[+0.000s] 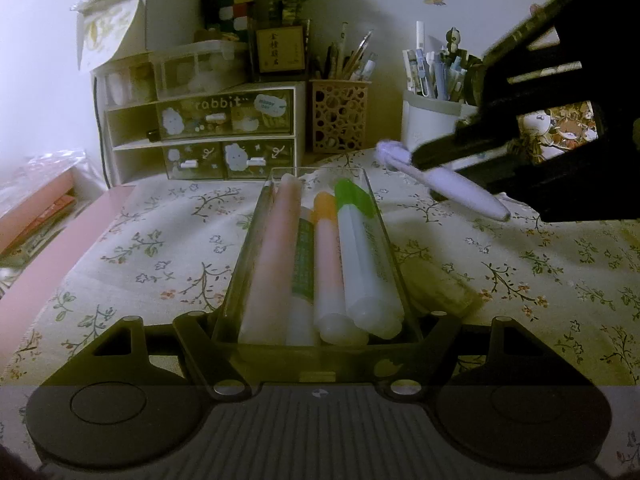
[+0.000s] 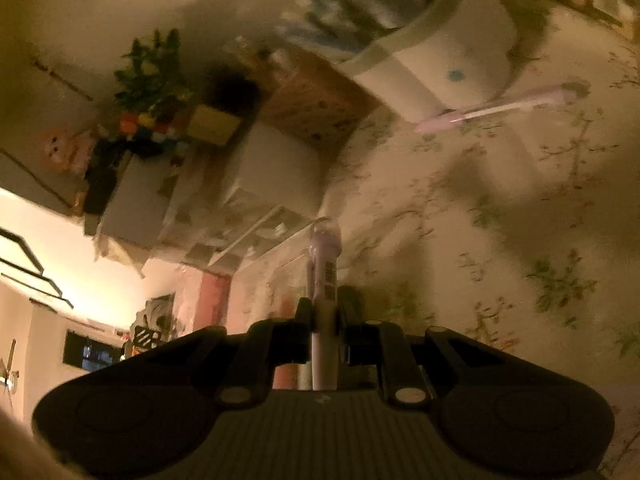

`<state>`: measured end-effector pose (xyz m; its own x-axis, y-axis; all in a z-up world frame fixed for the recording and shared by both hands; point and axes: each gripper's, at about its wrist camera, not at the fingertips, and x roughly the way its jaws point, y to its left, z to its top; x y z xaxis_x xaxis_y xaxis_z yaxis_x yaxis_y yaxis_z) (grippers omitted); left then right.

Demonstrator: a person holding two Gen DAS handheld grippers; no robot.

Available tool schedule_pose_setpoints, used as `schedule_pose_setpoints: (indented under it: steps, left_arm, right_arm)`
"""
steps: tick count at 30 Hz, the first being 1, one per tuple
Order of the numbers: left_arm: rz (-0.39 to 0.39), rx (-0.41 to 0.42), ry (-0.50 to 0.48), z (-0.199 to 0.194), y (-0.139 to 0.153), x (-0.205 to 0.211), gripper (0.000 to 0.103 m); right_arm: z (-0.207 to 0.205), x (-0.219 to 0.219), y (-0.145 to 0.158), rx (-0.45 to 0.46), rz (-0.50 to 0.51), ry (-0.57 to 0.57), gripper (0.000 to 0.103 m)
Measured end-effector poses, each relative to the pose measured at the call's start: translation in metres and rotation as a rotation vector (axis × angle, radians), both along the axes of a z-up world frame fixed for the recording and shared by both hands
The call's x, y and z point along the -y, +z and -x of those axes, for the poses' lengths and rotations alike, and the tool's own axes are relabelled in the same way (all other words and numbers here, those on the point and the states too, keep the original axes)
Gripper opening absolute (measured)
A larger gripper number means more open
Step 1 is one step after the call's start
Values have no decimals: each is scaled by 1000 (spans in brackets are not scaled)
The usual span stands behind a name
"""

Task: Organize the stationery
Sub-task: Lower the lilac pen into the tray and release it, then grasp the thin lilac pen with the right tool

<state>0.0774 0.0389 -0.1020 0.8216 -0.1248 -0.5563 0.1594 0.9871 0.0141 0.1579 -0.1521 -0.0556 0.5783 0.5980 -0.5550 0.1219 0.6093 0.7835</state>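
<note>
While the left wrist view takes in the whole clear tray (image 1: 256, 240), the right wrist view shows only a sliver of colour behind its own fingers. The left gripper (image 1: 318, 340) has its jaws spread around the tray's near end, touching its sides. The tray is a long transparent box with its long axis running away from the camera, and inside lie fat markers side by side along that axis: a pink marker (image 1: 272, 248), an orange-capped one (image 1: 328, 256) and a green-capped one (image 1: 360, 248). The right gripper (image 1: 436, 158) pinches a lilac pen (image 1: 460, 186) above the floral cloth of the counter (image 1: 168, 248), right of the tray's far end. The pen is tilted, its fluffy-looking top toward the tray and its tip down toward the right. Only the right wrist view shows a second pinkish pen (image 2: 496, 110) lying flat beside the white pen cup (image 2: 440, 60). A lattice holder (image 1: 340, 116) stands near the drawer unit (image 1: 204, 132).
</note>
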Motion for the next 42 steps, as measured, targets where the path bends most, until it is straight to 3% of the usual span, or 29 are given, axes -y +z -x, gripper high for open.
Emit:
schedule_pose_setpoints:
  steps: [12,19,30,42]
  left_arm:
    - [0,0,0,0,1,0,73]
    - [0,0,0,0,1,0,73]
    - [0,0,0,0,0,0,73]
    - [-1,1,0,0,0,0,73]
  right_arm:
    - [-4,-35,4,-42,7,55,18]
    - [-8,-53,10,-22,92,86,18]
    - [-4,-65,12,-6,123,157,21]
    - [10,2,10,63,129,10,22]
